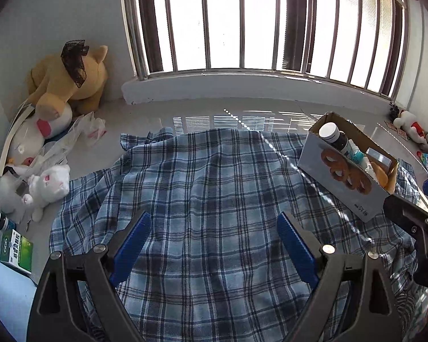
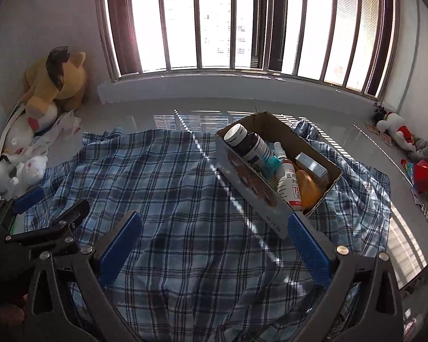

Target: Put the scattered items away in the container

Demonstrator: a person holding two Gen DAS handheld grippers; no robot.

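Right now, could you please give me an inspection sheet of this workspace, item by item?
Surface: blue plaid cloth spread over a pale glossy top; nothing loose on the cloth.
Job's things: open cardboard box on the cloth, holding a dark white-capped bottle, a white spray bottle, a small silver box and an orange item. A green medicine box and a small bottle lie off the cloth, at the left.
Clutter: yellow plush, white plush rabbit, plastic bags; red packet at the right.
Grippers: left gripper and right gripper open, empty.
Cables: nothing seen.
Surroundings: barred window, bright.
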